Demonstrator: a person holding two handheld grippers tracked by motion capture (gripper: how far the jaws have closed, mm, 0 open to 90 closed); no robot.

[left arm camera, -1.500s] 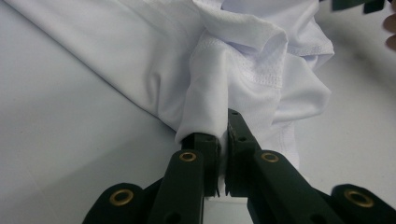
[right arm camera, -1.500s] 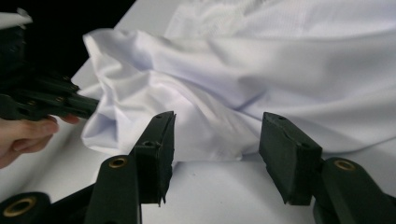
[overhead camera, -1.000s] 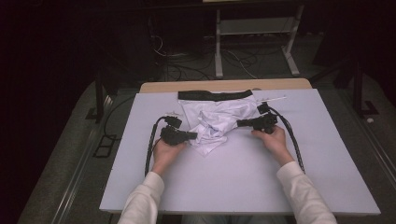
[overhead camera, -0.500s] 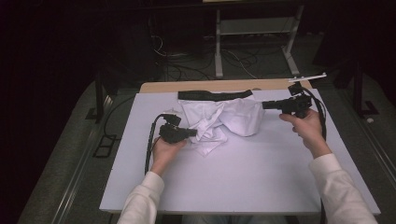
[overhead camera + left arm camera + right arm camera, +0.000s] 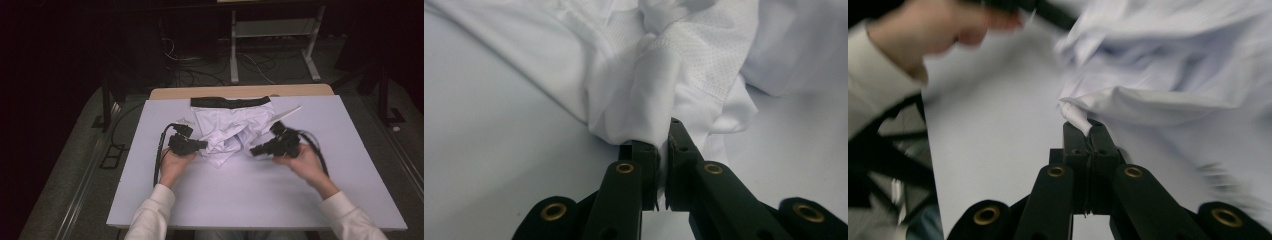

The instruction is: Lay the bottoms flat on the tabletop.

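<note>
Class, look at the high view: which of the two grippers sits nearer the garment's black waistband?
The left gripper, pinching the white garment at its left side; it lies closer to the black waistband than the right gripper, which is lower down.

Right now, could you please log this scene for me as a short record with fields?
surface: white table top
item: white garment with a black waistband, crumpled at its near edge
left tool: shut on a fold of the garment
right tool: shut on a corner of the cloth
garment position: waistband at the far edge of the table

Dark room, cables (image 5: 200, 67) across grey floor (image 5: 75, 165)
</note>
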